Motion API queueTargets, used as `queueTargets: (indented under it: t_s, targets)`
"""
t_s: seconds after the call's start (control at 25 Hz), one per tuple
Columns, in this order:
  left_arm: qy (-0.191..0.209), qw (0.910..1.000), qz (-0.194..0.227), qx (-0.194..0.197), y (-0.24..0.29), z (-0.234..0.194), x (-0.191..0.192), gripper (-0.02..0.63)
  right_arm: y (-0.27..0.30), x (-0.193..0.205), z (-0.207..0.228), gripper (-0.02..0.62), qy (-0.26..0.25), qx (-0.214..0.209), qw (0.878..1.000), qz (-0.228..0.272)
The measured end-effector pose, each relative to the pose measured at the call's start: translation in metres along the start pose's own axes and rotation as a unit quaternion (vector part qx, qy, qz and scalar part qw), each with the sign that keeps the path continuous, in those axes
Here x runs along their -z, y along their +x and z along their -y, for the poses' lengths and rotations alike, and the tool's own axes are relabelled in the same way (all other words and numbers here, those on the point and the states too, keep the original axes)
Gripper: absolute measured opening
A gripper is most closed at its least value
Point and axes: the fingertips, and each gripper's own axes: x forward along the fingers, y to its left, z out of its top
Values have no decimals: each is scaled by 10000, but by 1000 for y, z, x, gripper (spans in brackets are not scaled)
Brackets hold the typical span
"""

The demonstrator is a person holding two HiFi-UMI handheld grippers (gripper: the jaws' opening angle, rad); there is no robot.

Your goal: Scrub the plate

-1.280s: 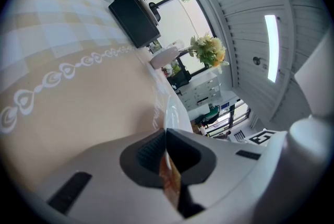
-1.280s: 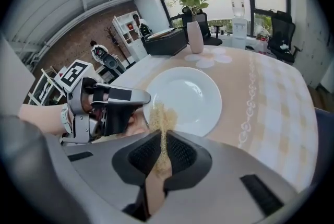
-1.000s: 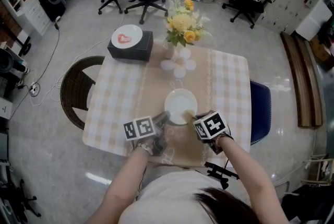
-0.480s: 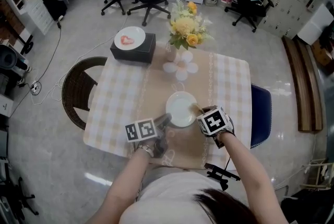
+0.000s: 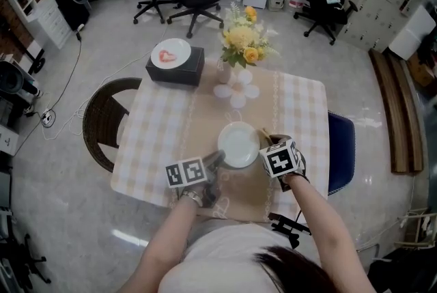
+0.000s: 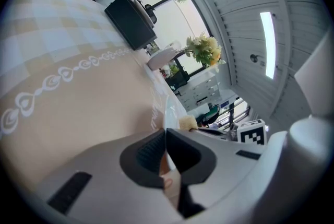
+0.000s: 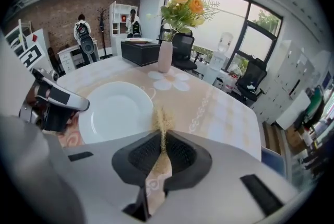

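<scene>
A white plate [image 5: 239, 145] lies on the beige runner near the table's front edge. My left gripper [image 5: 214, 161] is shut on the plate's near-left rim; in the left gripper view the plate [image 6: 168, 109] runs edge-on into my left gripper [image 6: 164, 145]. My right gripper [image 5: 266, 139] is shut on a thin tan scrub pad [image 5: 263, 134] just off the plate's right rim. In the right gripper view the scrub pad [image 7: 163, 126] sticks up out of my right gripper [image 7: 163, 149], beside the plate [image 7: 117, 110], with the left gripper [image 7: 56, 98] at the plate's far side.
A black box [image 5: 174, 66] carrying a second plate with a red mark [image 5: 171, 52] stands at the table's back left. A vase of yellow flowers [image 5: 240, 35] and a flower-shaped mat [image 5: 232, 92] sit at the back middle. A wicker chair [image 5: 102, 122] is on the left, a blue chair [image 5: 340, 148] on the right.
My right gripper has drawn the scrub pad from the plate's surface rightward, off its right rim. The left gripper has kept its hold on the rim.
</scene>
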Motion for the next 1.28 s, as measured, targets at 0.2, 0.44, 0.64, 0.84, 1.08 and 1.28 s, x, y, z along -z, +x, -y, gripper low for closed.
queueTargets:
  t_s: [0.2, 0.44, 0.64, 0.84, 1.08, 1.28]
  targets:
    - [45, 10000, -10, 41, -1, 1, 0, 17, -14, -2, 5, 35, 393, -121, 9988, 256]
    - [711, 9974, -44, 68, -1, 14, -4, 17, -31, 0, 2, 35, 619, -220, 9964, 541]
    - [1762, 9843, -94, -6, -2, 34, -12, 17, -45, -3, 1, 37, 834, -273, 9932, 760]
    - [2787, 9602, -84, -169, -7, 46, -23, 17, -55, -3, 4, 35, 1115, -303, 9891, 916]
    - [4025, 9141, 42, -490, -14, 58, -37, 16, -60, 1, 8, 35, 1344, -280, 9855, 994]
    - [5345, 8420, 37, -724, -17, 65, -44, 17, -64, 4, 7, 35, 1472, -284, 9832, 1037]
